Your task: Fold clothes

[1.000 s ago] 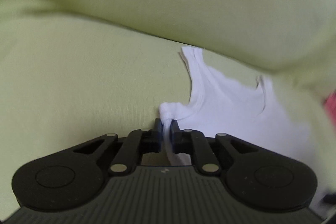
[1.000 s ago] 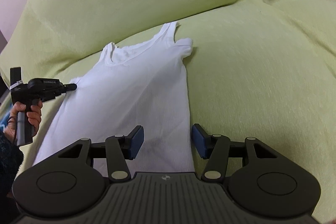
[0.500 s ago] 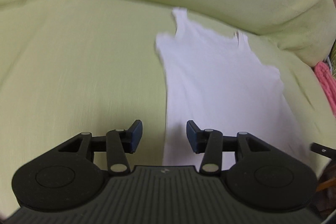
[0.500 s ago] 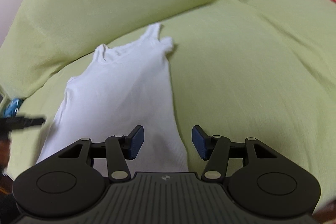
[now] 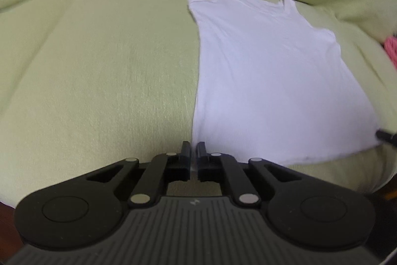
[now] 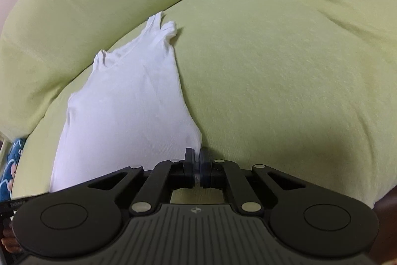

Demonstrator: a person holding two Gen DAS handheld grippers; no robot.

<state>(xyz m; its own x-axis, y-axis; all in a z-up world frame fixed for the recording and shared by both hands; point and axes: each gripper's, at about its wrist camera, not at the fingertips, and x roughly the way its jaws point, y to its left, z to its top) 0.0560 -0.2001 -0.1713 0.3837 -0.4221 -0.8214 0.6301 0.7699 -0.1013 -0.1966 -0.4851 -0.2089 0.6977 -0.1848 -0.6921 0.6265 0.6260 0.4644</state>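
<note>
Each camera sits just behind its own tongs and looks forward and steeply down along them, close over a green-covered couch seat (image 5: 99, 71). The left view faces the near left hem corner of the white tank top (image 5: 268, 71), the right view the near right one. Both share the top, seat and backrest.
</note>
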